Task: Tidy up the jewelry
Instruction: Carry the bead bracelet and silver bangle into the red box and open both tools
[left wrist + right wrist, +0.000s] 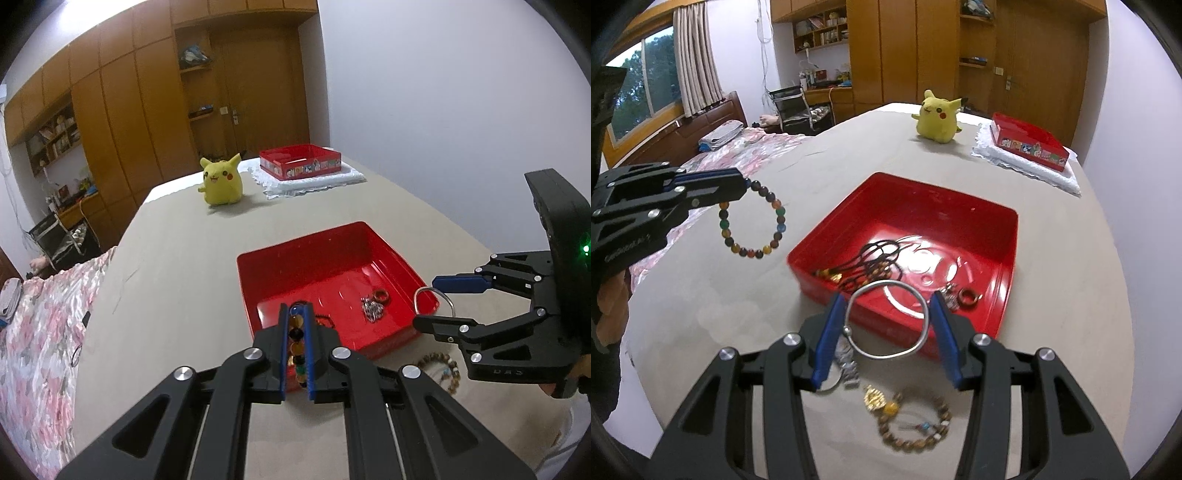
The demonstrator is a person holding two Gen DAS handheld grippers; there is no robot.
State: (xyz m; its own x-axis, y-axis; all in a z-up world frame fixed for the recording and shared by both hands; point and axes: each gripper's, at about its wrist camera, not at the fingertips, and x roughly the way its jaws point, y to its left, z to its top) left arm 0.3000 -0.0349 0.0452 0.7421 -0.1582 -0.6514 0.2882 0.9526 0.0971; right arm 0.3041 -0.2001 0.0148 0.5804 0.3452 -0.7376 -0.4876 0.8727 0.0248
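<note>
A red tray [314,266] [1008,236] sits on the beige bed cover. It holds a brown ring [381,295] [967,297], a small silver chain [372,308] and black cords with beads [875,258]. My left gripper [297,317] [740,188] is shut on a multicoloured bead bracelet [296,343] [753,225], held in the air left of the tray. My right gripper [886,314] [430,299] is shut on a silver bangle [890,319] [434,299] over the tray's near edge.
A brown bead bracelet [916,424] [445,371], a gold pendant [879,402] and a metal watch band [847,363] lie on the cover near me. A yellow plush toy [221,181] [938,116] and a red box [299,162] [1030,146] on a white cloth stand at the far end.
</note>
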